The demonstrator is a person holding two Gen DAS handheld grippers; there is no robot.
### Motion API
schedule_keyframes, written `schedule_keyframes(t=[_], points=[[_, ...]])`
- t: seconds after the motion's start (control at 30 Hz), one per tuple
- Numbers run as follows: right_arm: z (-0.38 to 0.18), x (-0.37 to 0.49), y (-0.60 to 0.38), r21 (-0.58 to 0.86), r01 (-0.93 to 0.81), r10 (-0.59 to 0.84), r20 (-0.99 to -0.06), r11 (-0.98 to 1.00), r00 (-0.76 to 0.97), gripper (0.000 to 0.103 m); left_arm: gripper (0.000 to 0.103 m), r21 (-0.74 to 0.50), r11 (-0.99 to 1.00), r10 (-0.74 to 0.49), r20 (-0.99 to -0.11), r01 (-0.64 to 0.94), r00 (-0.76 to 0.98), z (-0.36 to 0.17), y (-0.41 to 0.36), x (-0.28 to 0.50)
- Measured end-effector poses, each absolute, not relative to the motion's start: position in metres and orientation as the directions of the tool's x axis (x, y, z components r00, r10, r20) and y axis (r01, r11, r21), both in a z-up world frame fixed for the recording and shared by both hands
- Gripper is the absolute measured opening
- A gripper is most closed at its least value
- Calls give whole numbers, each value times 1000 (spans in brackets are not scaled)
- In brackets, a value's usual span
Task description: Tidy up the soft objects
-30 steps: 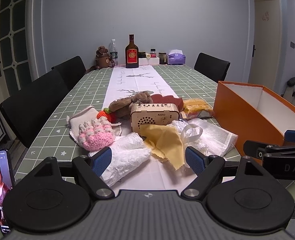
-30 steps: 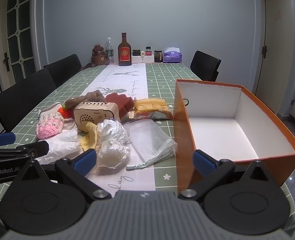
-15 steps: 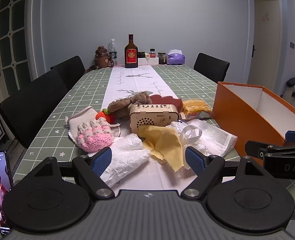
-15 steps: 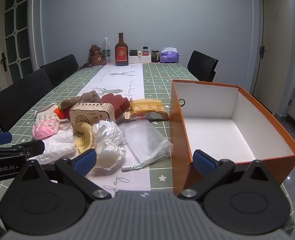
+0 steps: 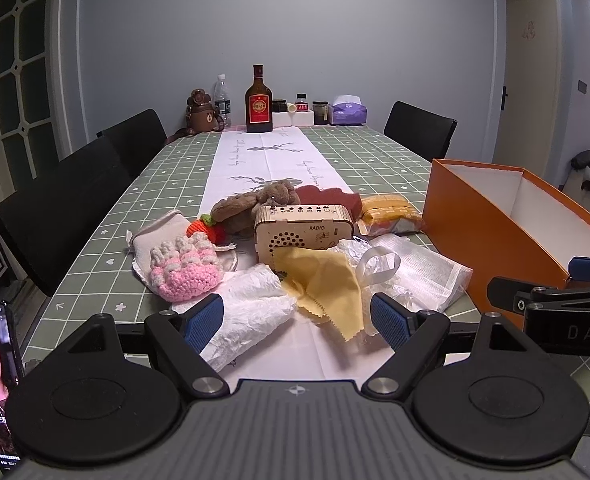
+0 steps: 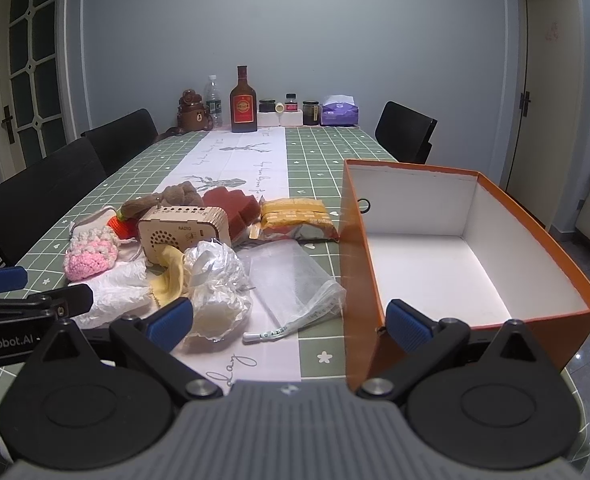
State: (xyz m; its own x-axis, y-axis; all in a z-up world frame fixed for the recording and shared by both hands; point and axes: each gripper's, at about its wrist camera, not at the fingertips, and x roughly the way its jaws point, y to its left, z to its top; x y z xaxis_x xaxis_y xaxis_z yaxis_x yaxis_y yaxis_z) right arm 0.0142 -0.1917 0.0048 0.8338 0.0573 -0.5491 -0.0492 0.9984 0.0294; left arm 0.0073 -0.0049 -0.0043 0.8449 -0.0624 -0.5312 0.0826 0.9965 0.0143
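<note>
Both tools hover at the near edge of the table (image 5: 167,168), each claw spread wide and holding nothing: the left gripper (image 5: 297,322) faces the heap of soft things on the white runner, the right gripper (image 6: 289,322) straddles the gap between the heap and the orange box (image 6: 551,232), which stands empty to the right. Counting the heap: one pink crocheted piece (image 5: 185,268), one yellow cloth (image 5: 325,284), one crumpled white plastic bag (image 5: 251,308), one shiny crinkled bag (image 6: 215,280), one clear mesh pouch (image 6: 295,284), one brown plush toy (image 5: 255,204), one orange knitted carrot (image 5: 209,230), one red sponge (image 6: 231,204), one yellow snack packet (image 6: 295,216), and one beige pad lying under the crochet. One wooden radio (image 5: 303,228) sits in the middle and is hard, so it likely stays out. Everything soft here looks light and limp; the cloth will probably drape and slide, so pinching a raised fold should serve better than an edge. The plastic bags look slippery and should crush freely; a bunched crest suits them. The crochet looks springy, best gripped across its thick middle.
</note>
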Motion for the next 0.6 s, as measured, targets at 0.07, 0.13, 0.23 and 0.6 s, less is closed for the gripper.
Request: schedule_keyframes(t=[0.07, 0.13, 0.23, 0.6], points=[[5, 14, -192, 28, -50, 57, -548, 998, 835, 100, 98, 14, 997, -62, -532, 82, 845, -5, -5, 7], [4, 15, -192, 25, -51, 56, -547, 998, 835, 100, 98, 14, 996, -63, -532, 83, 844, -5, -5, 7], [4, 15, -192, 24, -50, 55, -547, 998, 835, 100, 98, 15, 996, -63, -533, 85, 844, -6, -6, 8], [3, 15, -192, 18, -49, 51, -546, 999, 836, 100, 98, 12, 996, -65, -539, 85, 840, -8, -7, 10]])
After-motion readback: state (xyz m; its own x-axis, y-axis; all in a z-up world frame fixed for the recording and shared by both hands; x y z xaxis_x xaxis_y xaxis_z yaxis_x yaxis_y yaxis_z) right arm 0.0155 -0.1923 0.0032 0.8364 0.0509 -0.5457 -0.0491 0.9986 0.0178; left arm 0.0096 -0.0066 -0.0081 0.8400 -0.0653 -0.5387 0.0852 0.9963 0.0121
